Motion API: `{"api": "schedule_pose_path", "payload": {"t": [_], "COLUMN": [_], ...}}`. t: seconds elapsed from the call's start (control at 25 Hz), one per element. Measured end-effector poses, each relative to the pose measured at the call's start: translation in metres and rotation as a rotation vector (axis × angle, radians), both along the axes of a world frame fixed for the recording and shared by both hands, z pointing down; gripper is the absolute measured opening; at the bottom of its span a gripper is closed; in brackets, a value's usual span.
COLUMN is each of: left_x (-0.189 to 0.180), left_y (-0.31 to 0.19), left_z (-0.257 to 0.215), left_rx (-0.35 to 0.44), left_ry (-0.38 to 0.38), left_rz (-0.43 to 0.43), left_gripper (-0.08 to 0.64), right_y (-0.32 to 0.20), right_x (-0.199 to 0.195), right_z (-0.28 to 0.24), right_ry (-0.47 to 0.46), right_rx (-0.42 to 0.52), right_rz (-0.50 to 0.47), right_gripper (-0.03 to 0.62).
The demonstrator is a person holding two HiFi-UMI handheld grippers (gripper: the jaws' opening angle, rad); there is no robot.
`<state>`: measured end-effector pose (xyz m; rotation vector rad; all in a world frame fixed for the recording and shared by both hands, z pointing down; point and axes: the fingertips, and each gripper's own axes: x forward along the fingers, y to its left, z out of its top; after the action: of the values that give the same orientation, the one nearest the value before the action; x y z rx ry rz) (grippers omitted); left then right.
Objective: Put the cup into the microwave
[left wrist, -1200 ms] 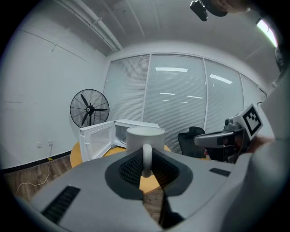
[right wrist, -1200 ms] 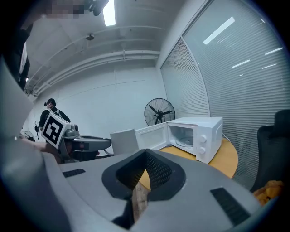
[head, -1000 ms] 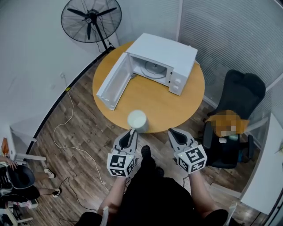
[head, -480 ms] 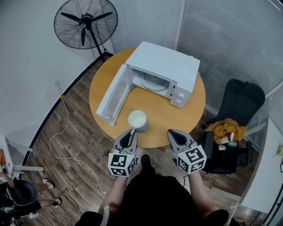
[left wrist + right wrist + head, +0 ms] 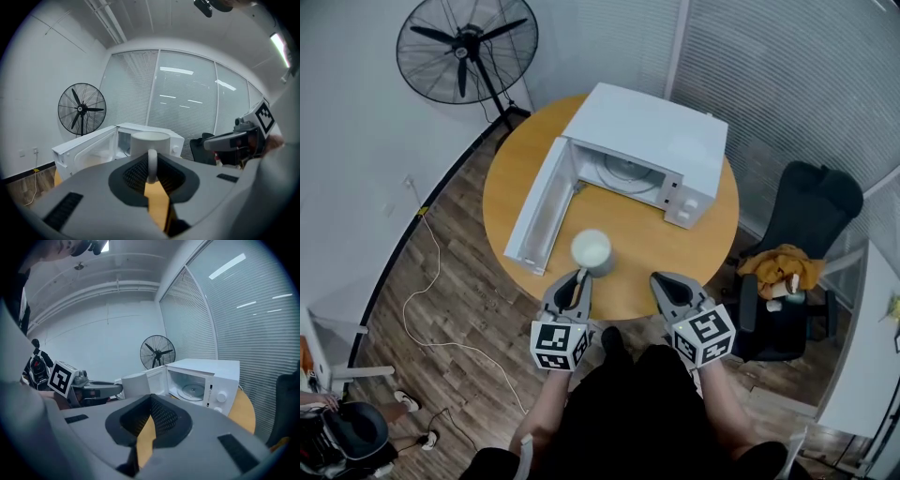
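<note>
A white cup (image 5: 592, 251) hangs over the round wooden table (image 5: 684, 248), in front of the white microwave (image 5: 652, 127). The microwave door (image 5: 539, 211) stands swung open to the left, and the glass turntable (image 5: 623, 169) shows inside. My left gripper (image 5: 578, 276) is shut on the cup's handle (image 5: 152, 163), which faces me. In the left gripper view the cup (image 5: 150, 140) fills the middle. My right gripper (image 5: 660, 278) is level with it, to the right, shut and holding nothing. In the right gripper view (image 5: 151, 401) the cup (image 5: 136, 384) shows left of the microwave (image 5: 206, 378).
A standing fan (image 5: 467, 47) is at the back left by the wall. A black office chair (image 5: 802, 234) with orange cloth on it is right of the table. A white cable (image 5: 431, 281) runs over the wooden floor at left. Blinds cover the windows behind.
The person has stepped toward the table. The cup, held by the left gripper, has moved from the table's front edge inward toward the microwave. The right gripper has advanced alongside.
</note>
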<state>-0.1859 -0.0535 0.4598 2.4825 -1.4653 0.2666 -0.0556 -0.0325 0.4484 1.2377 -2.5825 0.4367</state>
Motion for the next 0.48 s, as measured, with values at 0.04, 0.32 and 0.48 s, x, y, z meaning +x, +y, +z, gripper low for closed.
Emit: {"api": "schedule_pose_path", "payload": {"t": [0.04, 0.32, 0.48], "left_x": [0.0, 0.005, 0.005], "left_y": [-0.002, -0.014, -0.024], "left_z": [0.002, 0.014, 0.017], "left_rx": [-0.004, -0.027, -0.031], "left_ry": [0.0, -0.006, -0.008], "left_rz": [0.005, 0.035, 0.031], "left_gripper": [0.037, 0.037, 0.037], "right_y": [-0.001, -0.009, -0.017], "right_x": [-0.002, -0.005, -0.005], "right_z": [0.001, 0.008, 0.01], "right_ry": [0.003, 0.005, 0.0], "right_rx": [-0.002, -0.029, -0.033], "right_rz": [0.0, 0.012, 0.007], "right_gripper": [0.009, 0.009, 0.009]}}
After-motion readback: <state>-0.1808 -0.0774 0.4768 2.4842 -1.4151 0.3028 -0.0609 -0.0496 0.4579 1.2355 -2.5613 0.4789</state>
